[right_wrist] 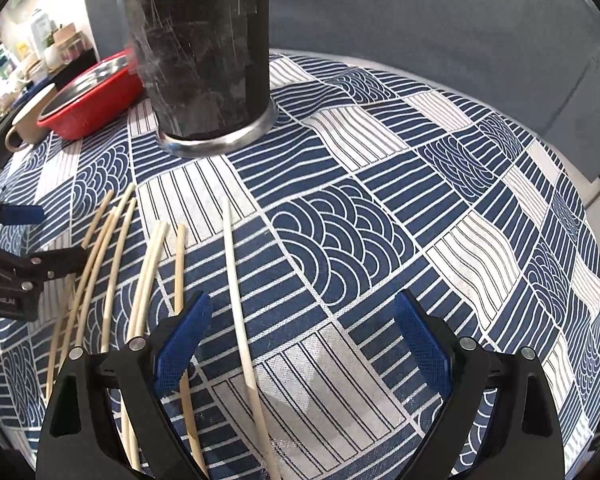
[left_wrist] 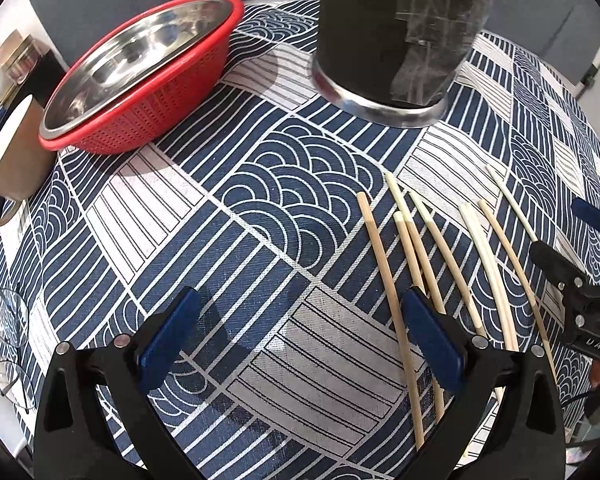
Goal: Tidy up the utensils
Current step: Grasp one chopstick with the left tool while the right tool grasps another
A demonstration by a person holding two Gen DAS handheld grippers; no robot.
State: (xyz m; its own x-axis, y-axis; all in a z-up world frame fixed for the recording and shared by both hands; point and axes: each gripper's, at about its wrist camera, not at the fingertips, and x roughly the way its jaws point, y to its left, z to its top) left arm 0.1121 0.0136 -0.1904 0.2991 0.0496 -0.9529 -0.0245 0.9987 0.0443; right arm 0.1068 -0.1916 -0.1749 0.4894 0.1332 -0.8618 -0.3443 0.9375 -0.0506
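Here, from your left wrist camera, your left gripper point(left_wrist: 300, 340) hangs released, jaws spread wide and holding nothing, above a table point(left_wrist: 260, 208) with a blue and white patterned cloth. The chopsticks point(left_wrist: 440, 264) lie loose on the cloth in a rough fan, and the jaw on the right side sits over the nearest ones. A tall dark holder point(left_wrist: 396, 40) with a metal base stands upright beyond them, well apart. To the left sit a red colander point(left_wrist: 148, 120) with a steel bowl point(left_wrist: 140, 52) nested inside, a beige mug point(left_wrist: 20, 152), and a pair of glasses point(left_wrist: 8, 328) at the table edge.

From your right wrist camera, your right gripper point(right_wrist: 302, 344) is also released and empty. One pale chopstick point(right_wrist: 240, 312) lies alone between its jaws, apart from the rest of the fan on the left. The holder stands farther ahead, to the left of centre.

The risks, as a judgement: thin round sticks may roll or swivel if you pinch off-centre; closing the left jaws could catch several at once; the two grippers work close together and could collide; a tilted stick may hit the holder's rim.
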